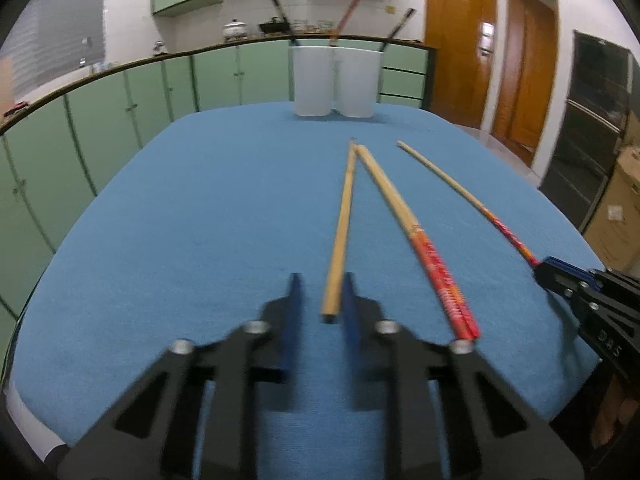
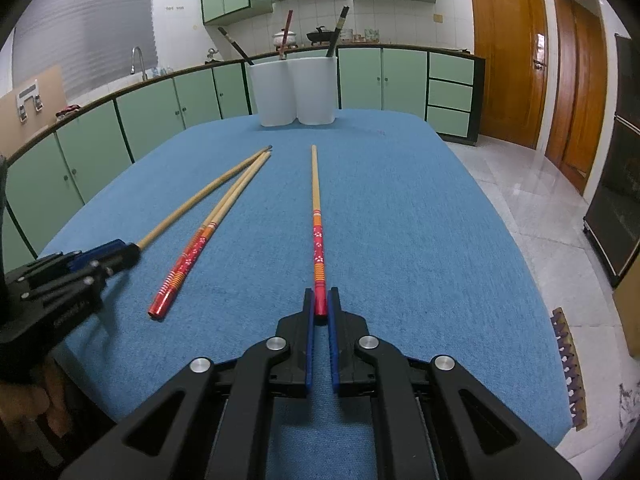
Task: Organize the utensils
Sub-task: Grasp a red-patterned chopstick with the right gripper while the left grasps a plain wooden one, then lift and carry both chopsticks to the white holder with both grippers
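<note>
Black linkages and blue pads fill the bottom of both views, so I start with my fingers. My right gripper sits low centre in its own view, its pads pressed onto the red end of a lone red-patterned chopstick that runs straight up the frame. My left gripper is spread apart, not clenched: a plain wooden chopstick lies in the gap, close to one pad, and I cannot tell if it touches.

From largest to smallest: the blue desk carries everything. Two white holders stand at its far edge, upper centre, with dark and red sticks already in them. A red-ended pair lies left of centre, its tips meeting the plain stick's tip.

Risks, as I judge them: I hold the right stick by its very end, so it could pivot or droop on lifting. Closing the left pads off-centre could roll the plain stick away or nudge the pair.

Only the right view shows the right grip and a hand at lower left. Only the left view shows its own gap.
</note>
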The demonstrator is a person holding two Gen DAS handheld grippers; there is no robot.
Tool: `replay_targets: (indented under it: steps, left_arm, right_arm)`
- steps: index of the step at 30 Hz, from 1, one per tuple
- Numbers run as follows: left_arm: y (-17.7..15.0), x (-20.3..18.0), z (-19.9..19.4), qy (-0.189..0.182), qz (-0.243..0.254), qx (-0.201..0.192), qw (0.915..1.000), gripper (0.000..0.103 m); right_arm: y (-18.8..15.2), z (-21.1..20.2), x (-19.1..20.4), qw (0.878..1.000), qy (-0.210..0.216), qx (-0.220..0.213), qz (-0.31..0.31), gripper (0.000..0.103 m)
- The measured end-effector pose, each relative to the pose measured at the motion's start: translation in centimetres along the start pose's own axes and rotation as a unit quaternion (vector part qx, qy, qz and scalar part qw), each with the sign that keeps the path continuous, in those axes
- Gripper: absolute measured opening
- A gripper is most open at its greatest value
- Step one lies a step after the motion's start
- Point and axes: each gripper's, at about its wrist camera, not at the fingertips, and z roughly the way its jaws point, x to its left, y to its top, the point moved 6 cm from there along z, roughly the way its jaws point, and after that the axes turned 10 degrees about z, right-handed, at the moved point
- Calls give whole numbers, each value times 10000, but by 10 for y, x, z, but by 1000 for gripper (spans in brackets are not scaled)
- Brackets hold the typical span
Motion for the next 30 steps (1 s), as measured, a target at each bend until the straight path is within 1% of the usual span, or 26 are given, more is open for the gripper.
replay_targets:
  steps: [5, 9, 11, 12, 13, 14, 15, 17, 18, 19, 21, 22, 26, 30]
  left_arm:
    - [-6, 20, -6, 359, -302, 42, 9989, 9]
    - [-9, 19, -11, 339, -261, 99, 9990, 10]
    - [-8, 17, -12, 317, -152, 85, 9993, 16]
    - [-8, 18, -11, 279, -142, 86, 9995, 28]
    - [-7, 19, -10, 257, -157, 92, 9995, 34]
    - [-7, 22, -9, 197, -198, 80, 9996, 38]
    - [-7, 23, -8, 130, -219, 76, 9996, 38]
    - [-8, 24, -7, 57, -201, 48, 9998, 37]
    - [-8, 23, -7, 12, -198, 45, 9998, 32]
    - [-8, 23, -7, -49, -202, 34, 9998, 17]
    - [-7, 22, -8, -148, -224, 50, 9996, 6]
    - [-7, 22, -10, -188, -249, 44, 9995, 6]
    - [-1, 24, -21, -188, -337, 48, 9992, 6]
    - [13, 28, -43, -168, -436, 4, 9989, 6]
  right_arm:
    - [-1, -1, 4, 10000, -1, -20, -84, 9]
    - [-5, -2, 13, 9998, 62, -29, -200, 9]
    - [-5, -3, 16, 9997, 54, -44, -249, 9]
    - [-6, -4, 16, 9997, 59, -42, -232, 9]
    - [-6, -4, 15, 9998, 62, -38, -199, 9]
    - [-6, -4, 14, 9998, 61, -39, -186, 9]
    - [-6, -5, 14, 9998, 57, -41, -183, 9]
    - [-6, -4, 14, 9998, 42, -45, -196, 9]
    - [-6, -4, 15, 9998, 33, -46, -205, 9]
    - [-6, -3, 15, 9997, 24, -46, -220, 9]
    - [-5, -3, 16, 9997, 12, -40, -227, 8]
    - [-5, -2, 16, 9997, 17, -28, -229, 6]
    - [0, -10, 17, 9999, 68, -49, -122, 6]
    - [12, -31, 17, 9998, 118, -174, -38, 6]
